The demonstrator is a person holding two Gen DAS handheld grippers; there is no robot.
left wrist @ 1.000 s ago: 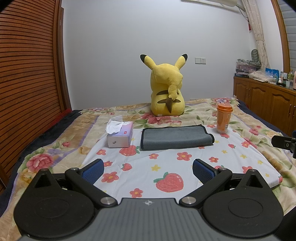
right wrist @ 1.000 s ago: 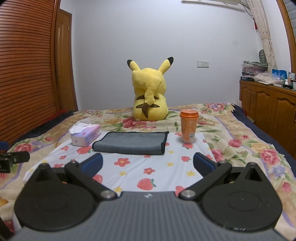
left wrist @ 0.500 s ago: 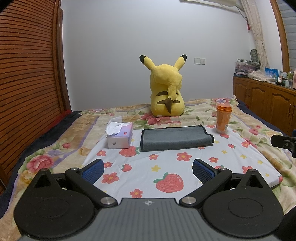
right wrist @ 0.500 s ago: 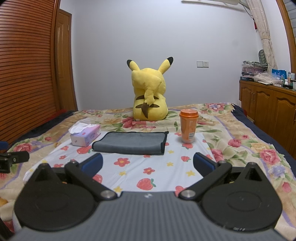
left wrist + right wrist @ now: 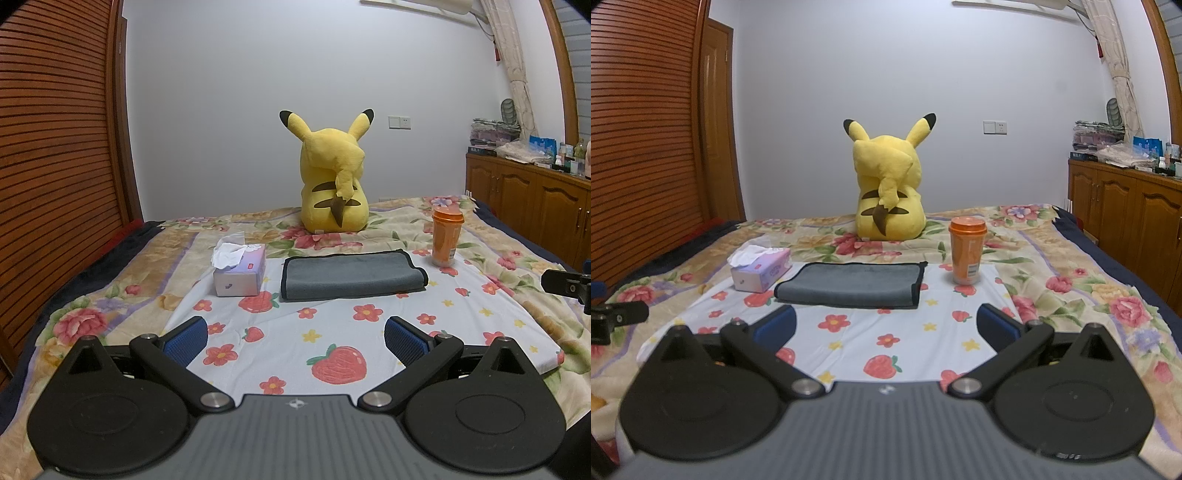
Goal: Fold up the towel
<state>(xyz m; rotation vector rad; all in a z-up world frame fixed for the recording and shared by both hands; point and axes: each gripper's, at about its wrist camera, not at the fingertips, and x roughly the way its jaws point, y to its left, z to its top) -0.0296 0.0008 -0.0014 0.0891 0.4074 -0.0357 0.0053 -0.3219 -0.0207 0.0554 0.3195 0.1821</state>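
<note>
Grey towel [image 5: 351,273] with black trim is lying flat on the strawberry-print sheet [image 5: 332,343] on the bed, already doubled over from the looks of it, well ahead of both grippers.

Going left to right: tissue box [image 5: 240,275] just beside the towel's left end, then the towel, then an orange cup [image 5: 447,236] near its right end. Pikachu plush [image 5: 334,192] sits behind with its back to us.

Left hand-held gripper [image 5: 295,339] has its blue pads spread wide, holding nothing. Right hand-held gripper [image 5: 886,328] same deal, spread and empty.

Risk-wise, I'd guess the cup is the problem: it's tall and standing on soft bedding, so a swing of the right gripper or a tug on the sheet could tip it. The pads could also pinch the sheet along with the towel.

Towel's long axis runs left-right across the view, with what looks like the rounded fold edge nearest the grippers.
</note>
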